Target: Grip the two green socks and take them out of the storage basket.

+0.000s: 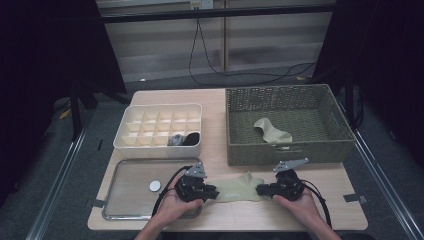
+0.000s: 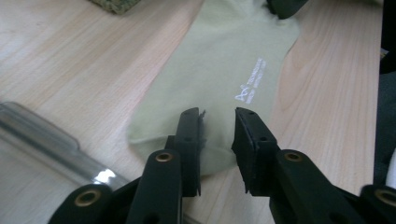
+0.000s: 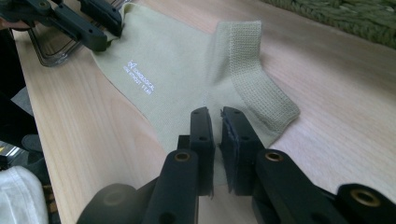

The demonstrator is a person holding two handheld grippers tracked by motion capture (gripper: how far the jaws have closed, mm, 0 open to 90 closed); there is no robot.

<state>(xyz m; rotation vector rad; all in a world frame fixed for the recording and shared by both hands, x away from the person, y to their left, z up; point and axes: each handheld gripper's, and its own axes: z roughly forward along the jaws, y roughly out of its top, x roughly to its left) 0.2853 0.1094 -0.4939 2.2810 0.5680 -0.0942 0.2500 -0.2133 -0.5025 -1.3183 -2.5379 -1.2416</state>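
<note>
The left gripper stands with jaws apart over the toe of the flat, pale-green knit sock at the table's near edge; the right gripper pinches its ribbed-cuff end.

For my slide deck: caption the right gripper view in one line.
Right hand-held gripper pinches the heel of a flat green sock on the table; left hand-held gripper at its toe.

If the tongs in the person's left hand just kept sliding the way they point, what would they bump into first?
Most likely the other tongs. The left tongs point along the pale green sock lying under them, straight toward the right tongs at its far end, though depth is hard to judge.
</note>
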